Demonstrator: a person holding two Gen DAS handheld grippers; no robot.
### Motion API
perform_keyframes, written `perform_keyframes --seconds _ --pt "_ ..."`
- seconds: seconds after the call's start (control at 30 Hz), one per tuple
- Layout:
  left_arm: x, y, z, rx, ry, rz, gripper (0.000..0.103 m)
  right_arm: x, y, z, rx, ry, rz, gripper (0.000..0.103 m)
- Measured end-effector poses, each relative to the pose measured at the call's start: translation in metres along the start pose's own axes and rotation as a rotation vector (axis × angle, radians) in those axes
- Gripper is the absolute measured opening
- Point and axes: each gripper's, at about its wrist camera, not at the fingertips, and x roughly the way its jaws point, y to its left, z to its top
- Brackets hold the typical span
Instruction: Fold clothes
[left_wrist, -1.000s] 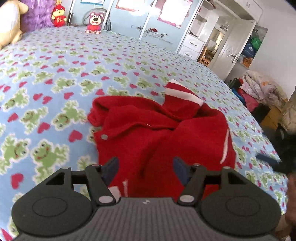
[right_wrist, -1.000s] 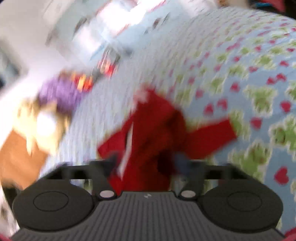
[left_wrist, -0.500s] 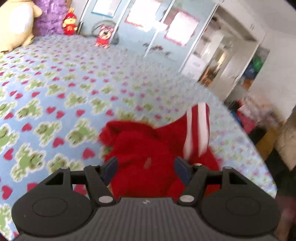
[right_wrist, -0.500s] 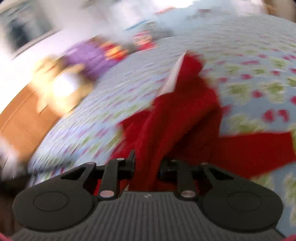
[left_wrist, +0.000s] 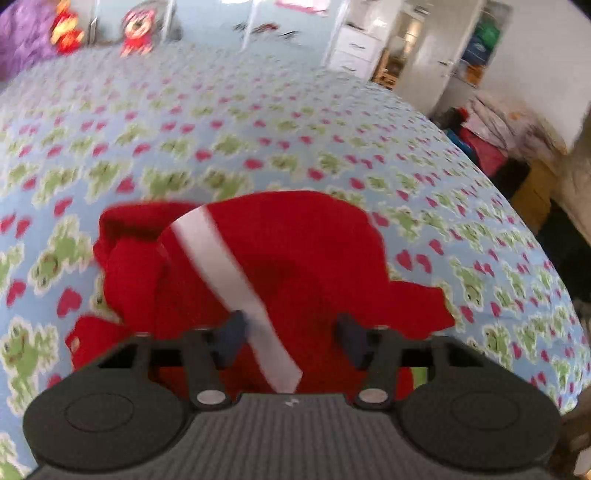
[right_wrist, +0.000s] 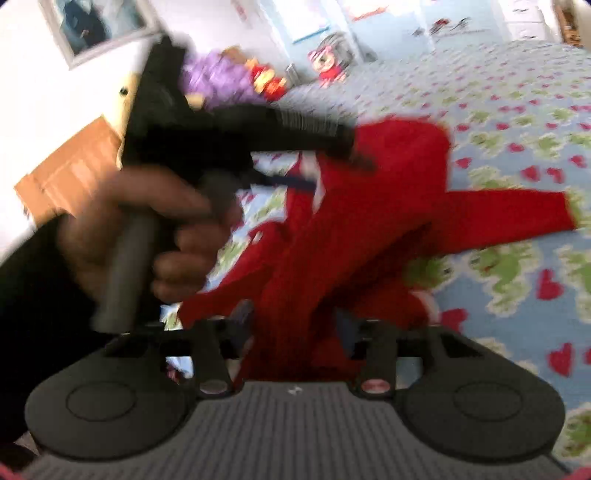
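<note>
Blur softens both views, the right wrist view worst. In it the person's left hand fills the left side, wrapped round a grey handle, and the black body of the left gripper it carries hides much of the far wall and part of the bed's far-left corner; its tips reach the garment, but whether they pinch cloth is too smeared to tell from here.

From the left wrist view the left gripper shows its jaws standing apart, cloth lying between them, nothing pinched. The crumpled red fleece garment with a white stripe sits in a heap on the near part of the blue frog-and-heart patterned bedspread, its near edge cut off behind the gripper body. One sleeve trails out flat to the right.

The right gripper has a hanging fold of the red garment running down between its fingers; jaws part-way in, contact with the cloth unclear.

Far left: purple plush toy and two small red stuffed toys. Far right: white wardrobe doors, and a pile of clothes beside the bed.
</note>
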Motion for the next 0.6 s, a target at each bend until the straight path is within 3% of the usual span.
perform_keyframes --seconds 0.07,0.13,0.27,0.33,0.4,0.5,0.57,0.6 --pt "-0.004 0.008 -0.004 -0.044 -0.005 -0.046 0.030 -0.018 -0.018 0.004 0.075 -0.047 -0.025 0.063" --pt "-0.014 0.010 -0.011 -0.040 -0.019 -0.072 0.026 -0.030 -0.039 0.009 0.175 -0.088 -0.045 0.072" --pt "-0.032 0.013 -0.024 -0.034 -0.045 -0.124 0.025 -0.023 -0.085 0.033 0.445 -0.122 -0.031 0.075" --pt "-0.042 0.014 -0.031 -0.031 -0.059 -0.149 0.025 -0.006 -0.091 0.049 0.493 -0.101 -0.002 0.082" --pt "-0.051 0.015 -0.037 -0.028 -0.072 -0.175 0.024 0.017 -0.091 0.066 0.509 -0.063 0.005 0.082" --pt "-0.065 0.018 -0.047 -0.023 -0.092 -0.214 0.024 0.058 -0.085 0.069 0.529 0.051 -0.031 0.082" --pt "-0.075 0.020 -0.053 -0.020 -0.107 -0.238 0.024 0.086 -0.080 0.064 0.522 0.140 -0.067 0.071" --pt "-0.084 0.024 -0.051 -0.021 -0.127 -0.232 0.026 0.091 -0.076 0.060 0.503 0.148 -0.068 0.044"
